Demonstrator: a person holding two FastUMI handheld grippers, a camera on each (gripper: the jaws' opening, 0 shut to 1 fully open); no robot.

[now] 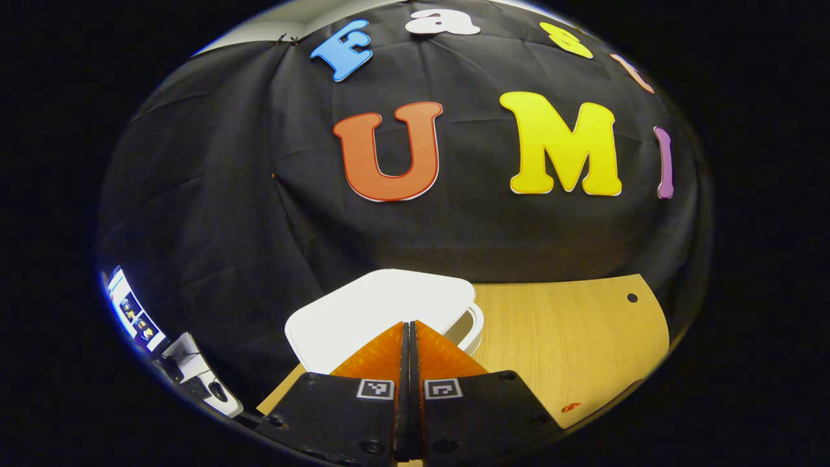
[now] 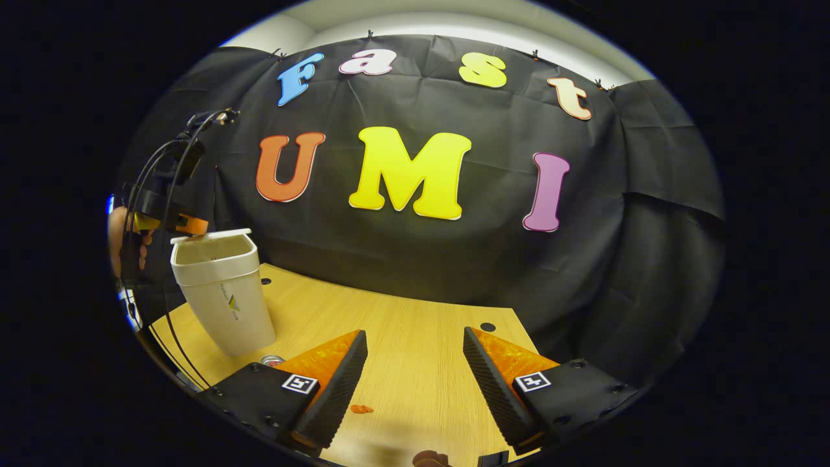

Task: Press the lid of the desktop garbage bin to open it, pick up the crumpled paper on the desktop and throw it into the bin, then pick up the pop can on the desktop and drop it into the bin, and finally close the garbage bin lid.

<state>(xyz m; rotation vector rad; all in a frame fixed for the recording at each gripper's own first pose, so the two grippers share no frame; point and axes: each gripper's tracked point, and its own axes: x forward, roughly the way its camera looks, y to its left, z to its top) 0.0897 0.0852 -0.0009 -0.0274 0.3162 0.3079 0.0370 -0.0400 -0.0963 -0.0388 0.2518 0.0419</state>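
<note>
Jaws of the left gripper [image 1: 410, 331] are pressed together with nothing between them, tips over the near edge of the lid [image 1: 382, 311]; jaws of the right gripper [image 2: 415, 363] stand wide apart over bare table [image 2: 415, 324], holding nothing. Seen from the right gripper view, the bin [image 2: 224, 292] stands upright at the far left of the table, long axis vertical, mouth up, lid raised level above the rim and the left gripper [image 2: 188, 224] at it; it looks like light, stiff plastic that may tip or slide under a push, so press straight down. A can [image 2: 272, 360], only its top visible, sits near the bin's foot; likely light, thin-walled, slippery; grip across its sides.
</note>
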